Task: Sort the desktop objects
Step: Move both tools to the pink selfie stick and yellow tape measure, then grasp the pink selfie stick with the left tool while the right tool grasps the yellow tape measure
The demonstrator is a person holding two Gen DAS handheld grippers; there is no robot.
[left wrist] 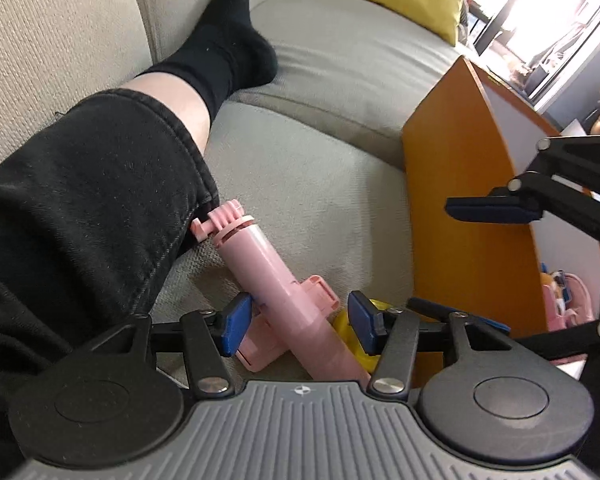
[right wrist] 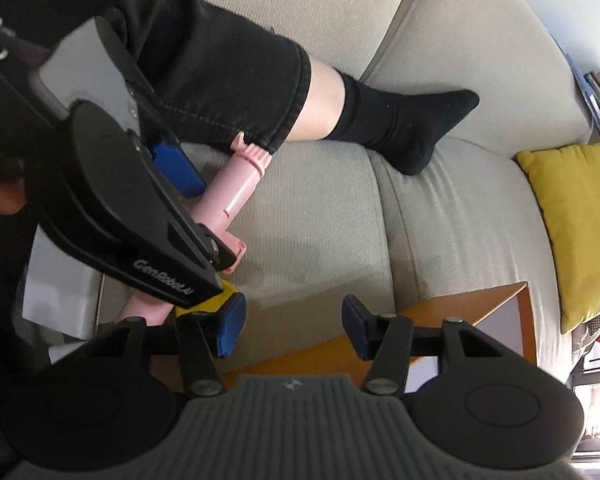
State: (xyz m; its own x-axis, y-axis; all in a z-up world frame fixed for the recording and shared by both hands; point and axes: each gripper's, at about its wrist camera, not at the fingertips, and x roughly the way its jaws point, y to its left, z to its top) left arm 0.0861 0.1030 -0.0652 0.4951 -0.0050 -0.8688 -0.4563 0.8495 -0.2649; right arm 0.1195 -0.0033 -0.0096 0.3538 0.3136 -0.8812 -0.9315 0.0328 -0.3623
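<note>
A pink selfie stick [left wrist: 260, 264] lies on the beige sofa seat [left wrist: 300, 168], its head against a person's trouser leg. My left gripper [left wrist: 300, 322] stands open astride its lower part, the blue pads clear of it on both sides. A yellow object [left wrist: 364, 362] shows under the stick by the right pad. In the right wrist view the stick [right wrist: 236, 184] and the yellow object [right wrist: 228, 291] lie partly under the left gripper's body. My right gripper [right wrist: 292, 326] is open with nothing between its fingers, above the near corner of an orange box [right wrist: 496, 304].
The orange box [left wrist: 452, 140] stands against the sofa on the right, with a pink bag [left wrist: 568, 296] inside. A person's leg in black trousers [left wrist: 100, 184] and a black sock [left wrist: 228, 40] lies along the seat. A yellow cushion [right wrist: 580, 220] rests farther off.
</note>
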